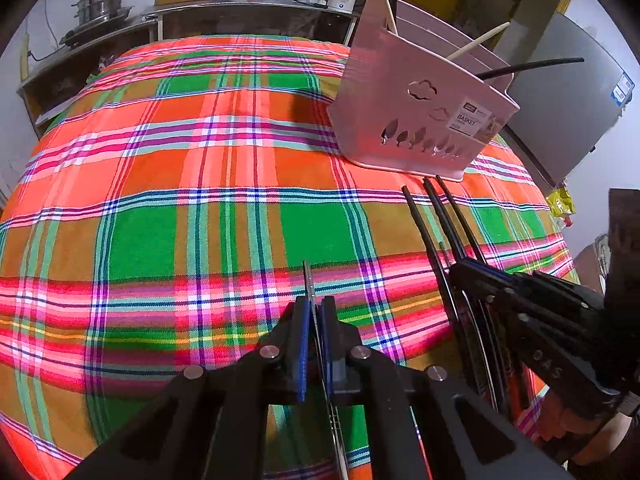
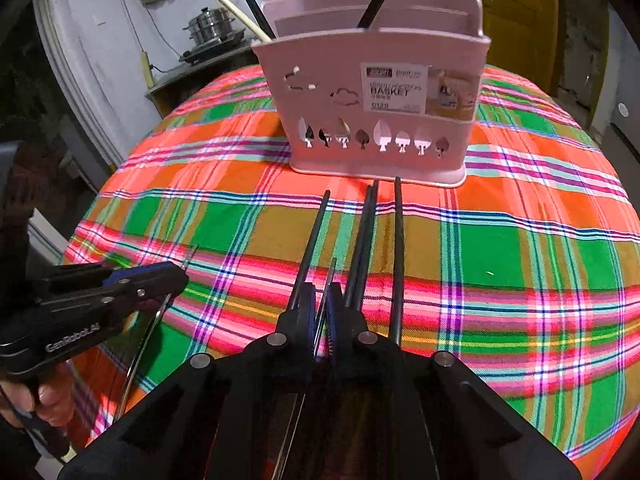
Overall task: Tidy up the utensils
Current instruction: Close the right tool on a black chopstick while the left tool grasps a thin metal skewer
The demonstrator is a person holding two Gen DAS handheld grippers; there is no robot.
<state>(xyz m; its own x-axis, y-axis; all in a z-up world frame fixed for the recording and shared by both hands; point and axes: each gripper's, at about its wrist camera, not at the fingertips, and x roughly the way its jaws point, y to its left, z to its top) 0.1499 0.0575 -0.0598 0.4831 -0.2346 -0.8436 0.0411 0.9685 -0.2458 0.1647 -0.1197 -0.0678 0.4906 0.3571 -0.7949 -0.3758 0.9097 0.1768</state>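
Note:
A pink utensil basket (image 2: 372,92) stands on the plaid tablecloth (image 2: 500,248), with black and pale chopsticks sticking out of it. Several black chopsticks (image 2: 397,240) lie in front of it, pointing at its base. Between them my right gripper (image 2: 321,292) is shut on a thin metal utensil handle (image 2: 332,272). The same gripper (image 1: 456,270) shows among the chopsticks (image 1: 416,216) in the left wrist view. My left gripper (image 1: 316,304) is shut on another thin metal utensil (image 1: 307,280), whose handle tip pokes out past the pads. It (image 2: 182,276) sits left of the right gripper.
The basket (image 1: 420,92) sits at the table's far right side. A counter with steel pots (image 1: 100,0), bottles and a kettle runs behind the table. A grey fridge (image 1: 568,108) stands to the right. A hand (image 2: 40,396) holds the left gripper's handle.

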